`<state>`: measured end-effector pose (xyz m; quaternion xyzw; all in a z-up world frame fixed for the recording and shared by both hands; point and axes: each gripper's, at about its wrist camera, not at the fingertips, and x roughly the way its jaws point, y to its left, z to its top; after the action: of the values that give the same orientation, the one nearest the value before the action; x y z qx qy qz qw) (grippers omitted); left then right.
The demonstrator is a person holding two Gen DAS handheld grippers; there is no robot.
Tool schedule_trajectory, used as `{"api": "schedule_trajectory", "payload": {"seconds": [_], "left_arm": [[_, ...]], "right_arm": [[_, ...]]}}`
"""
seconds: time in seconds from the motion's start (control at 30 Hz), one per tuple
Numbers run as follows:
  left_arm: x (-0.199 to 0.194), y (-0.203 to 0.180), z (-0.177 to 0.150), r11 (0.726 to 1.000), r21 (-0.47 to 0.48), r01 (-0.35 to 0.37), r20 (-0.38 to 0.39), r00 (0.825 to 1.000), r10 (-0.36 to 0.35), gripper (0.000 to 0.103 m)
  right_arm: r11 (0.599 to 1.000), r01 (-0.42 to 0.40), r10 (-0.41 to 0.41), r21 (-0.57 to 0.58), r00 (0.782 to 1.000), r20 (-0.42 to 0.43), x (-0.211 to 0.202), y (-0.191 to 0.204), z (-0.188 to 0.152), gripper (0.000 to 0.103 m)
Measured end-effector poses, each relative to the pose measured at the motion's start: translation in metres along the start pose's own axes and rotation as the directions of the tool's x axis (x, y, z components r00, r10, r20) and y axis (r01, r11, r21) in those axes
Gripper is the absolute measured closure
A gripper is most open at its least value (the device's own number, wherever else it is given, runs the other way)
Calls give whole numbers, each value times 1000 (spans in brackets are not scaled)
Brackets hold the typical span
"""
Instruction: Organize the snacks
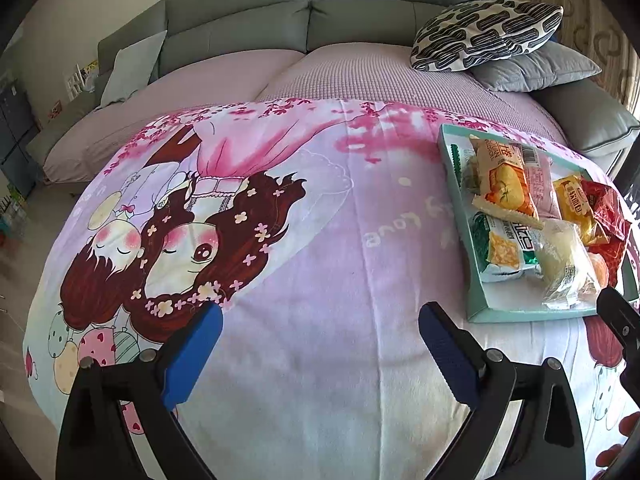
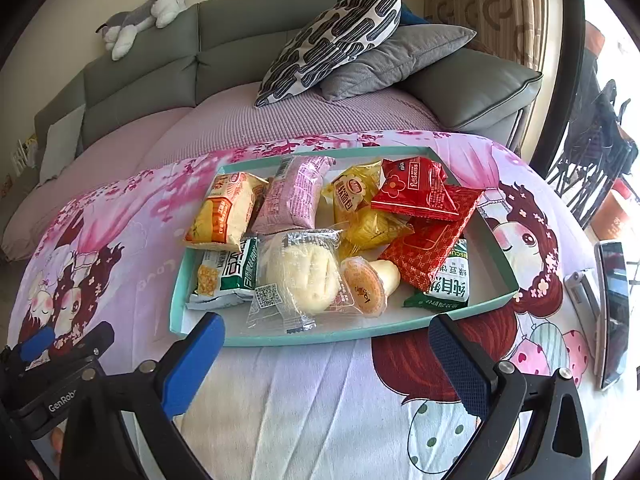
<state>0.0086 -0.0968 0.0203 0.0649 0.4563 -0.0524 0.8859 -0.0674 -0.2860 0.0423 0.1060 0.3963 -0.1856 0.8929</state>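
A shallow teal tray lies on a cartoon-print cloth and holds several wrapped snacks. Among them are an orange packet, a pink packet, a clear-wrapped bun, a jelly cup, red packets and green packets. My right gripper stands open over the tray's near rim, nothing between its blue pads. In the left wrist view the tray sits at the right, and my left gripper is open over bare cloth to its left. The other gripper's tip shows beside the tray.
A grey sofa with pink seat covers lies beyond the cloth. A patterned cushion and a grey cushion lie at its right end, a plush toy on its back. A phone lies at the cloth's right edge.
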Motion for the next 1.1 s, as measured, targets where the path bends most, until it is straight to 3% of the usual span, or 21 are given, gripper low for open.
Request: {"api": "schedule_trajectory", "payload": {"seconds": [0.4,1.1], "left_arm": [[-6,2,-6,1000,20,23,10,1000,-23,4],[12,6,-4,1000,10,29,-25,999,-29,4]], "right_arm": [[1000,9,-10,-26,999,-41,1,0,-24,0],[1000,2,-3,-28,998,-61,17,6,-23,0]]}}
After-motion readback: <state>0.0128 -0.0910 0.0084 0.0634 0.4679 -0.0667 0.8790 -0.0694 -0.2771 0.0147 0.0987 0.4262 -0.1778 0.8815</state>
